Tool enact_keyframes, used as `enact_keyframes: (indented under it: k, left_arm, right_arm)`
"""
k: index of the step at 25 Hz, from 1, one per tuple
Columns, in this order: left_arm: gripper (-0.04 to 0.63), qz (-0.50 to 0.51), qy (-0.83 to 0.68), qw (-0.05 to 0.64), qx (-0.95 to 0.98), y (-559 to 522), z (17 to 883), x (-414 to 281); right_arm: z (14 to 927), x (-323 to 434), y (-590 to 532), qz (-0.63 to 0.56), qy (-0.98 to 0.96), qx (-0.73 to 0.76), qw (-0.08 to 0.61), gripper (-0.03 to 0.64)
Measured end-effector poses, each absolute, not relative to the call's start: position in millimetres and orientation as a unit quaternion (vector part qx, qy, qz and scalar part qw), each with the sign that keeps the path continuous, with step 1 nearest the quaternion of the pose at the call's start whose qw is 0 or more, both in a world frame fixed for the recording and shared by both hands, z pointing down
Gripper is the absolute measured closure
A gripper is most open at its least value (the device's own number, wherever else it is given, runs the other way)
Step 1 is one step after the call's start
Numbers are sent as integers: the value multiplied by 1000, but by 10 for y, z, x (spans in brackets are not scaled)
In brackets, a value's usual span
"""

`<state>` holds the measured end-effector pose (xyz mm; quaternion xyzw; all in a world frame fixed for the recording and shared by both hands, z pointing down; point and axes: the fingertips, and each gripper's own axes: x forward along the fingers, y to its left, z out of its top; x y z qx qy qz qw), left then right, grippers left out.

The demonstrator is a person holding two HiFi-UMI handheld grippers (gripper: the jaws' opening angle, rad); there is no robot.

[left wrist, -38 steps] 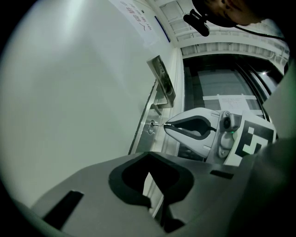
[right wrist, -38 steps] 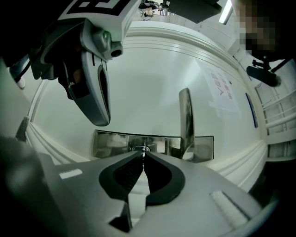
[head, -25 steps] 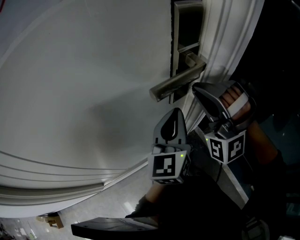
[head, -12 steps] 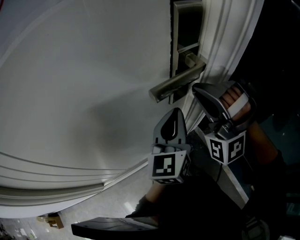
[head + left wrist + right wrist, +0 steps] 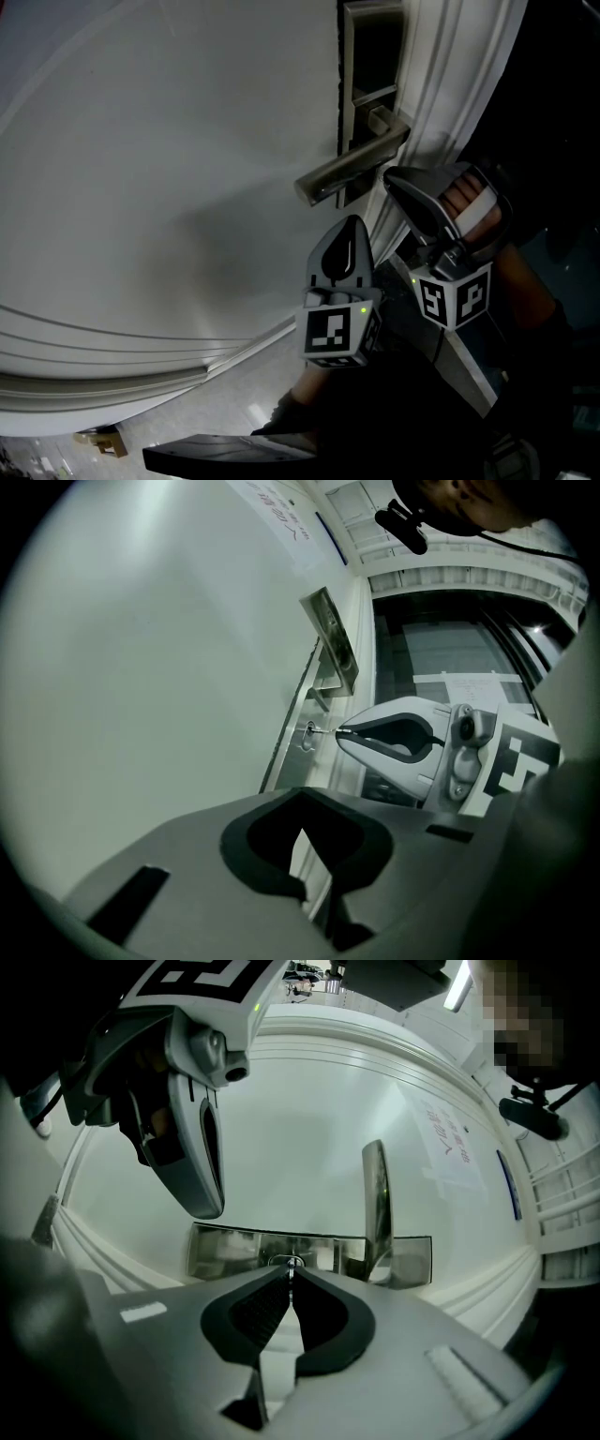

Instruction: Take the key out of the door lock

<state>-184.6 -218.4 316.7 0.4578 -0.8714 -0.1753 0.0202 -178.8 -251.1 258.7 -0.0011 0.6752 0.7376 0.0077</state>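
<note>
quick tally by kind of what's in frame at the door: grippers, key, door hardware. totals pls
Grippers: 2 (left gripper, jaws together and empty; right gripper, jaws closed on the key)
Key: 1, still in the lock
Door handle: 1
Lock plate: 1
Door: 1
Total: 6

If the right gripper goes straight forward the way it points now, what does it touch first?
Probably the lock plate on the door: the right gripper is shut on the key, which sits in the keyhole just ahead.
</note>
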Motion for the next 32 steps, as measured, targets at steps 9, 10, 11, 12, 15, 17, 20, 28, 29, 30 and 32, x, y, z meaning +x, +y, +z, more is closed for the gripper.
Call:
enact_keyframes:
  k: [9, 10, 11, 12, 15, 17, 20, 28, 29, 30, 32]
  left_arm:
    - [595, -180, -872, 17, 454, -2182, 3168, -1861]
    - [595, -178, -872, 18, 455, -2184, 3167, -1858]
    - [595, -176, -872, 19, 457, -2186, 3168, -1854]
    - [595, -174, -872, 20, 457, -2186, 3168, -1851]
    - [595, -174, -872, 19, 458, -2185, 3164, -1847]
    - [595, -175, -871, 20, 458, -2186, 3162, -1844]
    - [595, -176, -871, 20, 458, -2187, 3164, -1843]
    - [595, -175, -871, 21, 458, -2183, 3170, -1849]
    - [595, -175, -871, 21, 459, -2184, 3170, -1850]
    - [595, -174, -871, 20, 459, -2184, 3170, -1853]
    - [595, -174, -871, 20, 459, -2184, 3171, -1858]
  right_arm:
    - [2586, -1776, -2510, 738, 675, -2, 9, 604]
    - [2587, -1772, -2511, 738, 675, -2, 9, 604]
    - [2589, -1767, -2512, 737, 675, -1, 9, 604]
    - [2590, -1762, -2513, 737, 676, -1, 9, 604]
    - [2590, -1756, -2510, 737, 675, -2, 9, 604]
    - [2590, -1758, -2511, 737, 675, -2, 9, 604]
    - [2593, -1761, -2512, 737, 676, -3, 8, 604]
    - [2593, -1760, -2513, 738, 675, -2, 8, 604]
    - [2592, -1760, -2513, 738, 675, -2, 8, 604]
    - [2593, -1761, -2513, 738, 675, -3, 8, 604]
    - [2596, -1762, -2514, 737, 675, -2, 8, 604]
